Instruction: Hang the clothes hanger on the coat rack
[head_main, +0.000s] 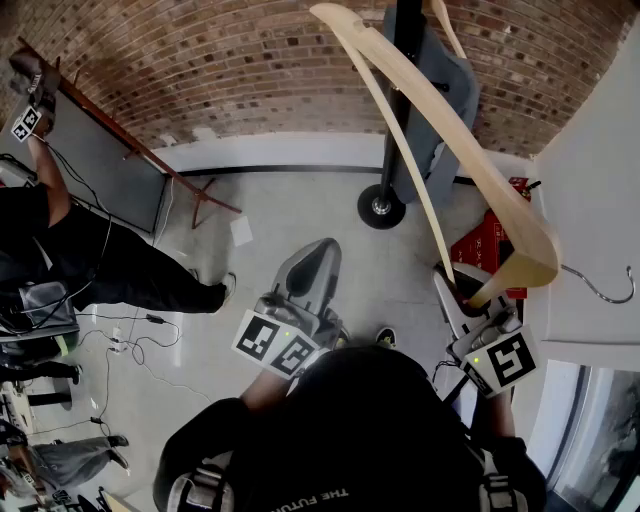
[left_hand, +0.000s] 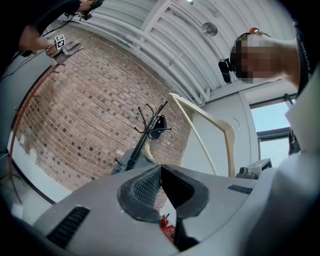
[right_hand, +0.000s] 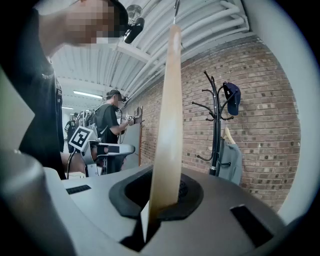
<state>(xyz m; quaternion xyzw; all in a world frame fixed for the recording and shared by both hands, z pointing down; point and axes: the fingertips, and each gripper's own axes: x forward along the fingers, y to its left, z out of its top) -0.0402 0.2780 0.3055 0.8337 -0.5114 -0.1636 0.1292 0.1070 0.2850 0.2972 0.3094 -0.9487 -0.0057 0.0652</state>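
Observation:
A pale wooden clothes hanger (head_main: 470, 160) with a metal hook (head_main: 608, 291) rises up and to the left from my right gripper (head_main: 462, 298), which is shut on one end of it. In the right gripper view the hanger (right_hand: 168, 115) stands upright between the pads. The black coat rack (head_main: 402, 90) stands by the brick wall beyond the hanger, its round base (head_main: 382, 207) on the floor. It carries a grey garment (head_main: 452, 85) and a dark cap (right_hand: 231, 98). My left gripper (head_main: 312, 268) is shut and holds nothing, level with the right one and to its left.
Another person (head_main: 60, 250) stands at the left by a grey board (head_main: 110, 165) leaning on the brick wall. A red box (head_main: 492, 246) lies on the floor near the rack. A white wall (head_main: 600, 200) is close on the right. Cables (head_main: 130, 335) trail over the floor at left.

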